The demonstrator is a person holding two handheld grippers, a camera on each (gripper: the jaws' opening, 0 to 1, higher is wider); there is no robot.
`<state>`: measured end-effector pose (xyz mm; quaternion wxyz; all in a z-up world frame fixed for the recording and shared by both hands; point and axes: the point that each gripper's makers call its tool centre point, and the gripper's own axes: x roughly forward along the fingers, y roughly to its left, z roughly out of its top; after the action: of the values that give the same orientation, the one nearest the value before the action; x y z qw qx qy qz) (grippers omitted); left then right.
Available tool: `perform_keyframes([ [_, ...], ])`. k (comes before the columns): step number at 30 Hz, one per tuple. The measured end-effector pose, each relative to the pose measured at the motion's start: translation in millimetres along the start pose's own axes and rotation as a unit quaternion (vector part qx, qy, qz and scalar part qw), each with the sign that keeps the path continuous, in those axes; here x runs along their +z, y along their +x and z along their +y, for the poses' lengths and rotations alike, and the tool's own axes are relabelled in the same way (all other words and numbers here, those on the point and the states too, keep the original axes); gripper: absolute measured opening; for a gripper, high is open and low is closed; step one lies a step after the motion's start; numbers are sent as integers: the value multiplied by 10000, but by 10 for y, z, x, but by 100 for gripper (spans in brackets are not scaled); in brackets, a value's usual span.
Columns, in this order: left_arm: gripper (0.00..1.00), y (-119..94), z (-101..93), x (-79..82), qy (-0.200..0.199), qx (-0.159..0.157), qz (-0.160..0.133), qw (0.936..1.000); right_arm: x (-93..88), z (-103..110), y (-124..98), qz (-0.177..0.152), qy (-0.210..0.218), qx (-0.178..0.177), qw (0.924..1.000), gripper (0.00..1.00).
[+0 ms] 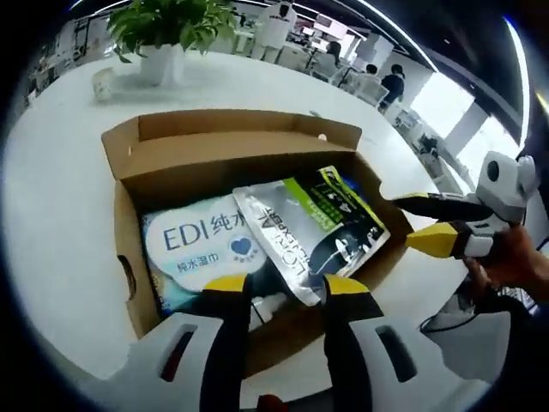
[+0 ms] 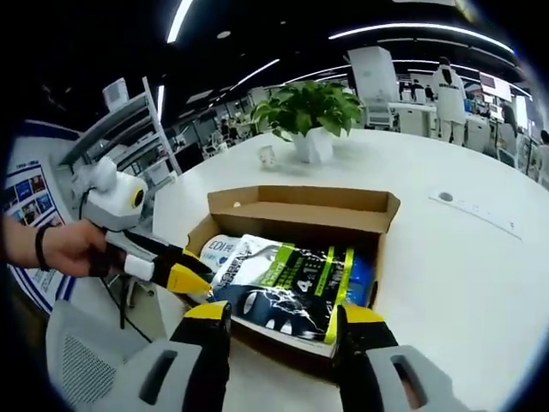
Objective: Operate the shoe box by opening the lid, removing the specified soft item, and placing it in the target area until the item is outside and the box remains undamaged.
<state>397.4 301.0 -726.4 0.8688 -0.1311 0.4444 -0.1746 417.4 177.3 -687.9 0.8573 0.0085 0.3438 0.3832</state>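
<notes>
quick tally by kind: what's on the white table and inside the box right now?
Open brown cardboard shoe box: 1
Soft packs inside it: 2, a white-and-blue wet-wipes pack printed EDI and a silver, black and green foil pouch
Green potted plant in a white pot: 1
Small white cup: 1
Total: 5

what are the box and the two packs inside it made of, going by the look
Shoe box: brown corrugated cardboard, matte, with raw folded flap edges. Silver and green pouch: looks like glossy plastic or foil film; it glints and wrinkles. Blue and white wet wipes pack: probably soft plastic film, with a slight sheen and printed lettering. All judged by look alone.
</notes>
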Motion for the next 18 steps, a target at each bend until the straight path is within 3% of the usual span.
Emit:
perform_keyframes([
  [14,14,165,-7,14,-556,-73,101,9984,-17,-57,23,113,92,-93,9998,45],
  [18,4,132,24,46,-638,-3,45,9980,-22,-61,55,180,115,-119,9997,44],
])
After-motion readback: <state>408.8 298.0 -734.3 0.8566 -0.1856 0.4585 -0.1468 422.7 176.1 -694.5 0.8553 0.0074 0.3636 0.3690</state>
